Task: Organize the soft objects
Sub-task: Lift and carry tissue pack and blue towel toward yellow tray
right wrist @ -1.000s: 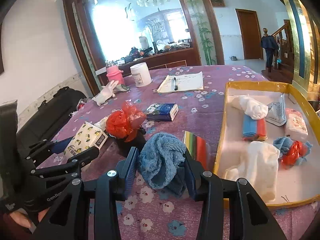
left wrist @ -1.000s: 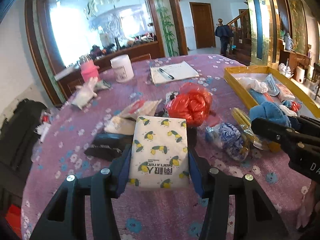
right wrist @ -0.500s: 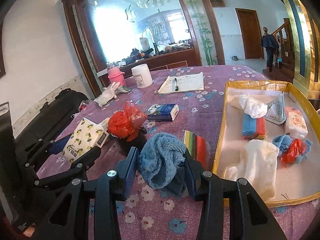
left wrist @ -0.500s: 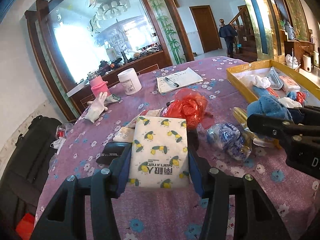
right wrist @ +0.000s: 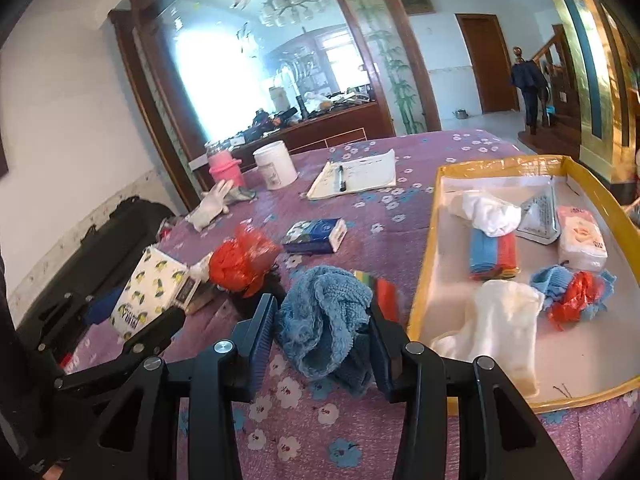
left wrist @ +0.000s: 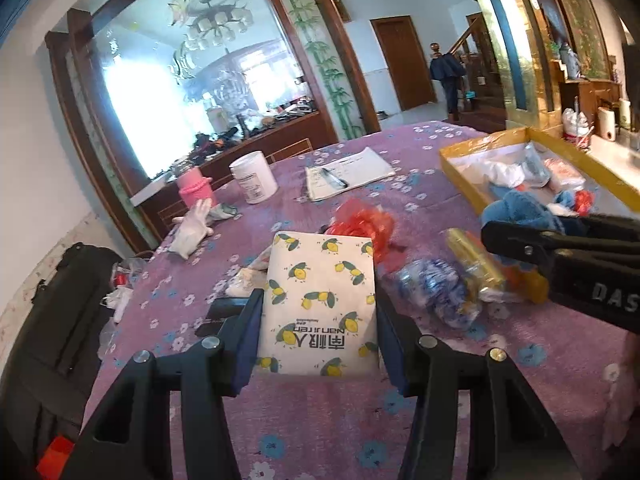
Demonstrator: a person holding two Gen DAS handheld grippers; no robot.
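My left gripper (left wrist: 318, 316) is shut on a white tissue pack with a lemon print (left wrist: 320, 300) and holds it above the purple tablecloth; the pack also shows in the right wrist view (right wrist: 150, 292). My right gripper (right wrist: 322, 324) is shut on a crumpled blue knitted cloth (right wrist: 324, 316), held just left of the yellow tray (right wrist: 424, 280). The cloth also shows in the left wrist view (left wrist: 516, 210). The tray holds white cloths (right wrist: 500, 320), a folded striped cloth (right wrist: 494, 252), a tissue pack (right wrist: 582, 240) and a blue-and-red bundle (right wrist: 572, 288).
On the table lie a red plastic bag (right wrist: 244, 260), a blue tissue pack (right wrist: 316, 236), a striped pack (right wrist: 382, 286), a blue-white bag (left wrist: 436, 292), a notepad with pen (right wrist: 356, 174), a white tub (right wrist: 276, 164), a pink jar (right wrist: 224, 164) and a white glove (right wrist: 210, 206).
Both grippers have risen and tilted up, each keeping its hold. The table objects sit lower and farther in both views.
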